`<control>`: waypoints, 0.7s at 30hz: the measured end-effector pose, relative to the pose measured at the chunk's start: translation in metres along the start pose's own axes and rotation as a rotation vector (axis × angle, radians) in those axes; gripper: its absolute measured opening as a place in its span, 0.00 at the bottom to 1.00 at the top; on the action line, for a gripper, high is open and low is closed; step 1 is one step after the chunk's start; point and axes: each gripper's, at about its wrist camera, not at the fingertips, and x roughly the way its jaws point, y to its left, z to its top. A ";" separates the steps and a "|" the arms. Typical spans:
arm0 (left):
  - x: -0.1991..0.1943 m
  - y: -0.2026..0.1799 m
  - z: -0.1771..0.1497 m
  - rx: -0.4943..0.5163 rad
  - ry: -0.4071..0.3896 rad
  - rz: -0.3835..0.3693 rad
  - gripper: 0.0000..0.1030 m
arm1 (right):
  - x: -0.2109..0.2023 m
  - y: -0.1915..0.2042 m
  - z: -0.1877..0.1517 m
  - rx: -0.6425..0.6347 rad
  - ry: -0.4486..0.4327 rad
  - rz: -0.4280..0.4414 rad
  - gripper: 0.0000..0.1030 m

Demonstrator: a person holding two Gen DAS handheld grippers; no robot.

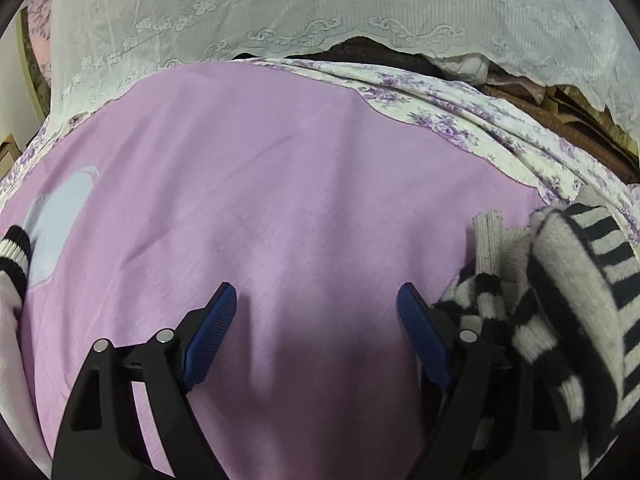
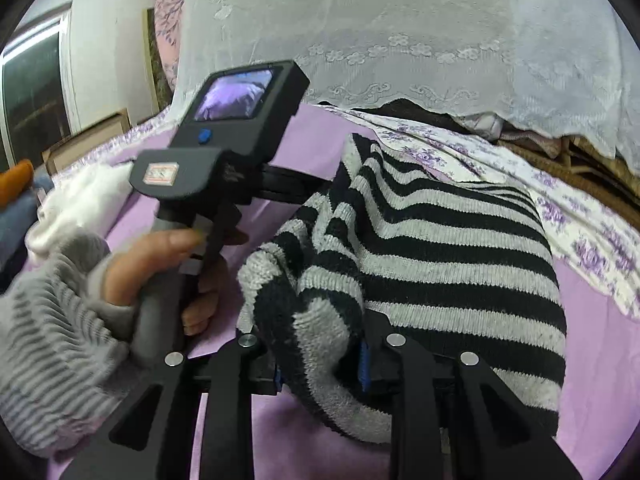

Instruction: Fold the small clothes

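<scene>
- Your right gripper (image 2: 320, 364) has its jaws pinched on a bunched fold of the striped sweater (image 2: 440, 232); the blue pads are almost buried in the knit, so the bite looks deep rather than a fingertip hold.
- Your left gripper (image 1: 316, 320) hangs over the pink sheet (image 1: 280, 160) of the bed with its jaws spread wide and nothing between them; the sweater lies just beside its right-hand finger.
- The sweater sits in a crumpled heap on the sheet, one ribbed edge (image 1: 488, 240) poking up from the pile. No flat panel shows yet, so the step in hand is probably spreading the garment, not folding it.
- To do it well, bring your left gripper onto a second edge well apart from the right grip, ideally that ribbed edge or a hem, and close only on a single layer.
- Then draw your two hands apart until the stripes run straight; the stripes give you a ready check for twist.
- Thick knit tends to slip and stretch, so keep the pull gentle.
- Keep clear of the white garment (image 2: 80, 200) at the sheet's far left and the lace cover (image 1: 320, 8) behind.
</scene>
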 end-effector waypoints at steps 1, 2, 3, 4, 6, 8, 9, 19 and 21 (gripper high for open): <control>0.001 0.002 0.004 -0.012 -0.006 -0.012 0.78 | -0.003 0.000 0.001 0.012 -0.012 0.009 0.26; -0.002 0.003 0.007 -0.031 -0.016 -0.029 0.78 | -0.006 0.001 0.006 0.017 -0.032 0.013 0.26; -0.006 0.006 0.012 -0.059 -0.040 -0.052 0.78 | -0.009 0.002 0.009 0.021 -0.046 0.015 0.26; -0.010 0.009 0.014 -0.080 -0.065 -0.058 0.78 | -0.010 0.004 0.014 0.026 -0.055 0.020 0.26; -0.019 0.013 0.017 -0.107 -0.121 -0.059 0.78 | -0.010 0.009 0.023 0.021 -0.073 0.023 0.26; -0.021 0.019 0.016 -0.128 -0.147 -0.044 0.78 | 0.001 0.018 0.022 -0.028 -0.049 0.001 0.27; -0.015 0.020 0.015 -0.127 -0.131 -0.016 0.78 | 0.009 0.020 0.020 -0.045 -0.023 -0.012 0.29; -0.038 0.071 0.000 -0.318 -0.093 -0.105 0.79 | 0.035 0.028 0.003 -0.120 0.077 -0.019 0.44; -0.060 0.062 -0.003 -0.281 -0.120 -0.150 0.85 | 0.029 0.035 0.001 -0.156 0.075 -0.007 0.66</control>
